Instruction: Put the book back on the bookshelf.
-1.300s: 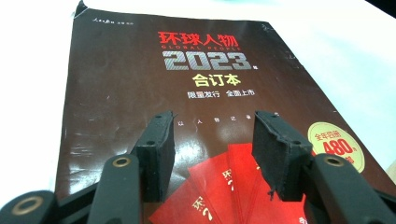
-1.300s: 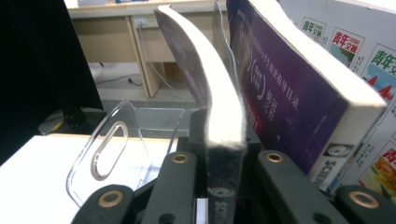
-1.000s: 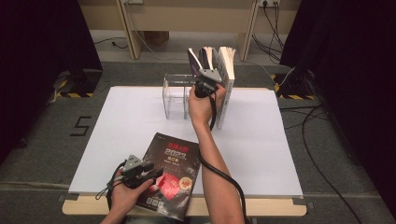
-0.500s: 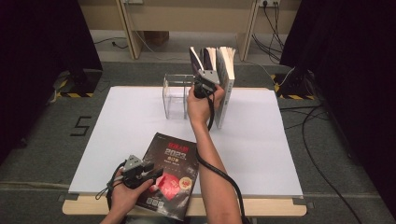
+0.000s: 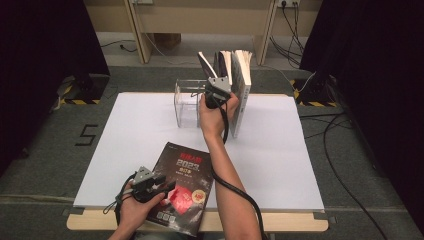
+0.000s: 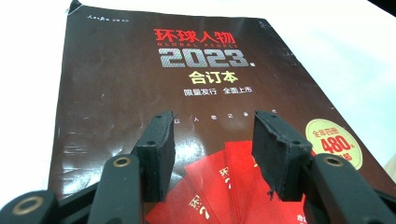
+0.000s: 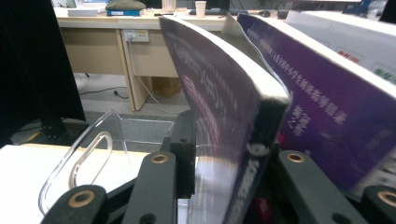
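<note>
The purple book (image 7: pixel 224 116) stands leaning in the clear acrylic book stand (image 5: pixel 187 102) at the far side of the table, just left of the other upright books (image 5: pixel 240 80). My right gripper (image 5: pixel 217 90) has just been opening its jaws; the book's spine sits between them, and I see a gap at the left pad. Near me, the dark 2023 magazine (image 6: pixel 187 93) lies flat on the white table (image 5: pixel 280 150). My left gripper (image 6: pixel 212 149) hovers over its cover, jaws apart, gripping nothing.
</note>
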Motion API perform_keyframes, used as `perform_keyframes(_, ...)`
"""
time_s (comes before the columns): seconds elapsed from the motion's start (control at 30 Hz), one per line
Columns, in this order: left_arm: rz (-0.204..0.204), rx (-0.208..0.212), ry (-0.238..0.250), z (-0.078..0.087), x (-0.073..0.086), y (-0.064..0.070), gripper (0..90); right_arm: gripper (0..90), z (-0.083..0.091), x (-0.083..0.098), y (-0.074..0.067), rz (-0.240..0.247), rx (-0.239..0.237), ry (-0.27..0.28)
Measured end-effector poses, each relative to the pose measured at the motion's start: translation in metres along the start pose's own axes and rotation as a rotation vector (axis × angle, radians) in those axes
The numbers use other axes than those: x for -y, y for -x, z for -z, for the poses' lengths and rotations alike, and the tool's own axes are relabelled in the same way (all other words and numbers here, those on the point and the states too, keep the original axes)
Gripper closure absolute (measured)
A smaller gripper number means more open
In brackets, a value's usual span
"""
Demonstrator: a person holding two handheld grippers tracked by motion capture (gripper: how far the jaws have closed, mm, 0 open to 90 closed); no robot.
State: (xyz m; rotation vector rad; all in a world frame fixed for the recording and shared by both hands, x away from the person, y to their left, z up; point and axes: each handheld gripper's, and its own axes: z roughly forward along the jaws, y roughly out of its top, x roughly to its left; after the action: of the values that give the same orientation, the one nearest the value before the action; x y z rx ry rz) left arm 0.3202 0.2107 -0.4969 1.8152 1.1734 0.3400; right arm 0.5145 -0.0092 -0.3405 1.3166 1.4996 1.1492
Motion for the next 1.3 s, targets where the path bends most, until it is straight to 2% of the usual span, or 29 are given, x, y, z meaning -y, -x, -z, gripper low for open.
perform_keyframes(0.27, 0.0, 0.001, 0.0, 0.0, 0.0, 0.001, 48.3, 69.7, 0.022, 0.006, 0.008, -0.011, -0.006, 0.024)
perform_keyframes(0.5, -0.001, 0.001, 0.004, 0.0, 0.0, 0.002, 48.3, 68.7, 0.039, 0.014, 0.018, -0.057, -0.026, 0.042)
perform_keyframes(0.8, -0.002, 0.002, 0.003, -0.001, 0.001, 0.002, 48.3, 65.6, 0.055, 0.021, 0.027, -0.104, -0.024, 0.062)
perform_keyframes(0.9, -0.003, 0.002, 0.003, -0.001, 0.0, 0.002, 48.3, 63.9, 0.055, 0.023, 0.031, -0.115, -0.016, 0.058)
perform_keyframes(1.1, -0.003, 0.002, 0.004, -0.001, 0.0, 0.002, 48.3, 60.2, 0.045, 0.019, 0.039, -0.154, -0.037, 0.045)
perform_keyframes(1.3, -0.003, 0.0, 0.001, 0.0, 0.0, 0.001, 48.4, 60.8, 0.032, 0.01, 0.041, -0.142, -0.047, 0.032)
